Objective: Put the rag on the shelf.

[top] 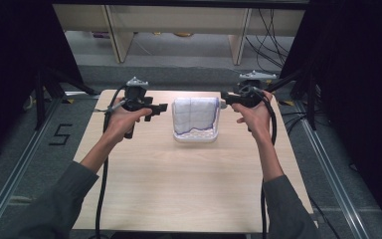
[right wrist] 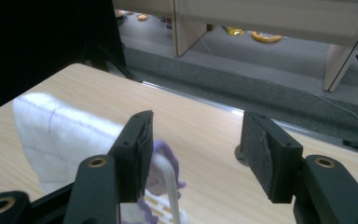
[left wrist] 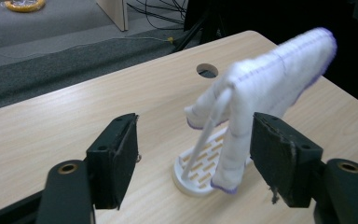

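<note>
Standing on grey carpet, a pale wood table (top: 189, 189) bears a towel-draped rack (top: 195, 119); each hand-held gripper gapes wide.

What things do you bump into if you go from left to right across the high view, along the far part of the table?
Left claw → white cloth with purple edging draped over a white slotted rack → right claw. All are above or on the wooden table.

Light wooden rectangular bench (top: 189, 189) on grey carpeted floor (top: 179, 62); pale wooden shelving uprights (top: 118, 32) behind; black curtains (top: 358, 74) flanking.
</note>
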{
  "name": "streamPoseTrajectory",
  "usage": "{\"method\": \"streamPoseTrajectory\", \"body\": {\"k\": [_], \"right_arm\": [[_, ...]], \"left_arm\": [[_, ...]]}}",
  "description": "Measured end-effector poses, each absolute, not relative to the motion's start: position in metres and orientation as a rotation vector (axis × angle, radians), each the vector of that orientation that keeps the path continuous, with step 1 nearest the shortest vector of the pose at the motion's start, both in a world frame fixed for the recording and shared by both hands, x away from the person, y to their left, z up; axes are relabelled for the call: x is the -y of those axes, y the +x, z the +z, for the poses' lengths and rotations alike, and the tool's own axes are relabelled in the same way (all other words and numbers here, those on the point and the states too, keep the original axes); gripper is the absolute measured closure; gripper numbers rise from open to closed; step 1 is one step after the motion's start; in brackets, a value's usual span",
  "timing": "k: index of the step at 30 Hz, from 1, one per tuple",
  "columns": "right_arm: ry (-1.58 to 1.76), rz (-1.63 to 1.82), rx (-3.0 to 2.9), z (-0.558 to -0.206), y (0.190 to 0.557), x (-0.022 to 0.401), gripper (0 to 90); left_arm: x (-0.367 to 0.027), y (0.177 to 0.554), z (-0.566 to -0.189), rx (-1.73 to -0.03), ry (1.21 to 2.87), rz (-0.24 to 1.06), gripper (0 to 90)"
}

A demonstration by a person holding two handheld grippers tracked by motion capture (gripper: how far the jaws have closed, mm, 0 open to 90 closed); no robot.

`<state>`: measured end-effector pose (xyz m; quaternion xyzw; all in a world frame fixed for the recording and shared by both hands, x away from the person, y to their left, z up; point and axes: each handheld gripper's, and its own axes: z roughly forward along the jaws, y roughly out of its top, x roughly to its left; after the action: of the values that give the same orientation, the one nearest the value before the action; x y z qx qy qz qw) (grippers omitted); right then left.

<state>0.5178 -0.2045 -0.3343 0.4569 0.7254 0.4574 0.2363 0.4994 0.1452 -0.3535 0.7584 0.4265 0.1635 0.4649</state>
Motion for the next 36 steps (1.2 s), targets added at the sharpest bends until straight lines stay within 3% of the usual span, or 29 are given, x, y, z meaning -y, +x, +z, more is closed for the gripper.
{"method": "streamPoseTrajectory", "body": {"k": [11, 23, 36], "right_arm": [[1.236, 1.274, -2.035, -0.348, 0.494, 0.211, 43.5], [1.179, 1.295, -2.076, -0.361, 0.464, 0.199, 34.8], [1.163, 1.329, -2.078, -0.366, 0.441, 0.200, 31.1]], "left_arm": [[-0.154, 0.467, -0.370, -1.010, 1.870, 0.397, 31.1], [-0.165, 0.447, -0.383, -0.985, 1.864, 0.380, 29.7], [-0.165, 0.421, -0.382, -0.931, 1.852, 0.368, 27.8]]}}
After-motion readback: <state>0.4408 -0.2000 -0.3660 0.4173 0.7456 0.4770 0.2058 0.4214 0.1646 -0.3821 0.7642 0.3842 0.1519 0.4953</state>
